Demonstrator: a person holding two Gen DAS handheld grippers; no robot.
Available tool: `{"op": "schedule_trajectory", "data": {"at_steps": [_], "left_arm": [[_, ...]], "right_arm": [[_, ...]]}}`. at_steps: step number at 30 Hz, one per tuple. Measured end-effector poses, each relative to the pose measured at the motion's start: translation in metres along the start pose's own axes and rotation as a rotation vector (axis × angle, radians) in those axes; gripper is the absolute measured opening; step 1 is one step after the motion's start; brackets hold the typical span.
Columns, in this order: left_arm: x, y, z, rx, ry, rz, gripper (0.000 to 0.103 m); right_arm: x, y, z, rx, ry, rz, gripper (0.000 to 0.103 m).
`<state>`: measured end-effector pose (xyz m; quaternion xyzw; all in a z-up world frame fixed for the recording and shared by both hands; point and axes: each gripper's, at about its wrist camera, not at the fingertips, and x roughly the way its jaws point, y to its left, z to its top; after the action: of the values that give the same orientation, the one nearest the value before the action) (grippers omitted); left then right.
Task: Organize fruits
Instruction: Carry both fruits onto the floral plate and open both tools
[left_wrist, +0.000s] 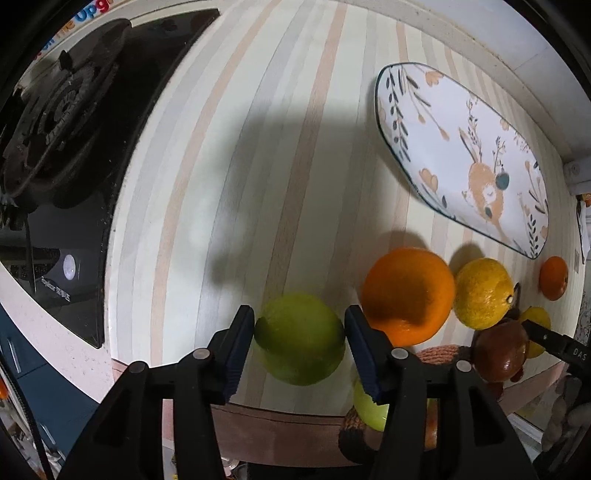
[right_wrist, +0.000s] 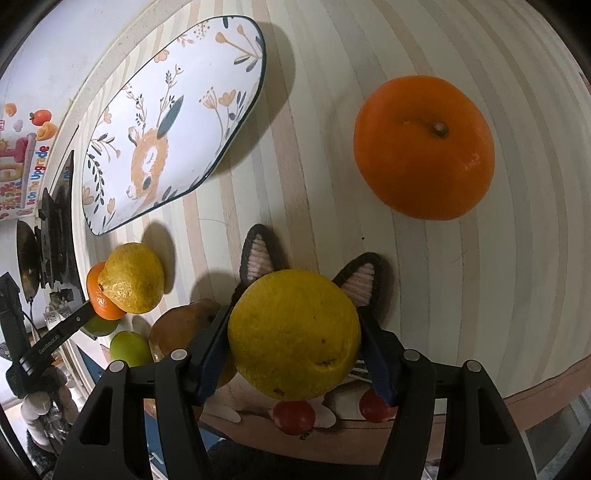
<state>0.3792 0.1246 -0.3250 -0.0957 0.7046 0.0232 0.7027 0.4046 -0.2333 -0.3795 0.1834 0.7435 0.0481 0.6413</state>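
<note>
My left gripper (left_wrist: 300, 325) is shut on a green lime (left_wrist: 300, 338), held above the striped counter near its front edge. To its right lie a large orange (left_wrist: 408, 293), a yellow lemon (left_wrist: 482, 293) and a small orange (left_wrist: 553, 277). My right gripper (right_wrist: 293, 332) is shut on a yellow lemon (right_wrist: 293, 334), above a knitted basket with cat ears (right_wrist: 258, 254). A large orange (right_wrist: 424, 147) lies ahead to the right. The oval deer-patterned plate (right_wrist: 173, 122) stands empty at the far left; it also shows in the left wrist view (left_wrist: 461, 155).
A black gas stove (left_wrist: 70, 122) fills the left of the counter. A brown fruit (left_wrist: 500, 349) and a green fruit (left_wrist: 371, 406) sit in the basket. Another lemon (right_wrist: 133, 278) and a small orange (right_wrist: 103, 297) lie left of my right gripper. Red fruits (right_wrist: 294, 417) lie below the lemon.
</note>
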Motion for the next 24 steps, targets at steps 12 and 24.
{"op": "schedule_trajectory", "data": {"at_steps": [12, 24], "left_arm": [[-0.003, -0.010, -0.004, -0.049, -0.038, 0.018, 0.048], [-0.093, -0.072, 0.044, 0.057, -0.203, -0.071, 0.036]], "right_arm": [[-0.007, 0.009, -0.008, -0.030, -0.052, -0.039, 0.067], [-0.081, 0.070, 0.036, -0.137, -0.188, 0.029, 0.067]]}}
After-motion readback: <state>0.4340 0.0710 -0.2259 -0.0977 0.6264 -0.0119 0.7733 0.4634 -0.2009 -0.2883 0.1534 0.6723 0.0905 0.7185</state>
